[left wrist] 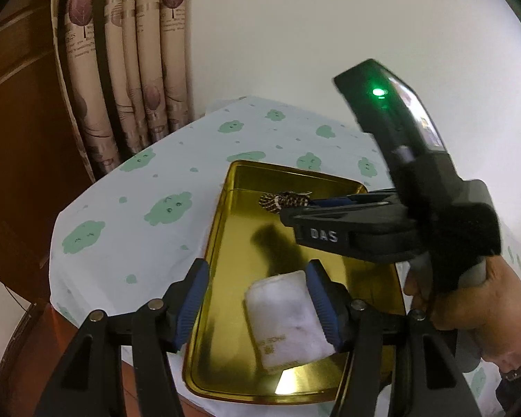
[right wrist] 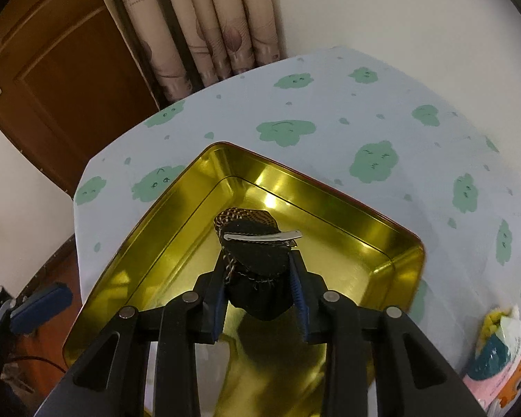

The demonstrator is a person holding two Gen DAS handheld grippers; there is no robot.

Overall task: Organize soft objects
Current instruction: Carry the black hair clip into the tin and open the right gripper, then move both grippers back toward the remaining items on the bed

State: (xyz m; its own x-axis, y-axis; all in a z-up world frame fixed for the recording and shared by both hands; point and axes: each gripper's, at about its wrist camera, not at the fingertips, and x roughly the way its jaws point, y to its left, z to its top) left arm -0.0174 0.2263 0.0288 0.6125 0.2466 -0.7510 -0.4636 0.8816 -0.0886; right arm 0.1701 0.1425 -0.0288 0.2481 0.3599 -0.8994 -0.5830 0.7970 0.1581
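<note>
Nearest the left wrist camera, the left tool (left wrist: 257,304) is spread wide, its blue pads on either side of a white packet (left wrist: 284,323) that lies flat on the floor of the gold tin tray (left wrist: 225,365); the right pad touches the packet's right edge while the left pad stands apart over the tray's left rim, so nothing is gripped. The packet's long axis runs from near to far, tilted slightly to the left at the far end, and bare gold floor lies open on its left and beyond it. Farther in, the right tool (left wrist: 283,206) reaches across the tray from the right, held by the person's right hand (left wrist: 476,305). In the right wrist view this right tool (right wrist: 260,278) is closed on a dark fabric hair clip (right wrist: 257,243), which sticks out past the fingertips toward the tray's far corner, with its silver metal bar (right wrist: 264,234) lying crosswise, left to right; whether it touches the floor cannot be told. The tray's raised walls close in the far side. The tray sits on a tabletop under a pale cloth with green cloud prints (right wrist: 382,121), with wide open cloth beyond and to the right. At the near right edge lies a colourful packet (right wrist: 500,358), well apart from the tray. Behind stand curtains (right wrist: 208,24) and a brown door (right wrist: 52,69).
</note>
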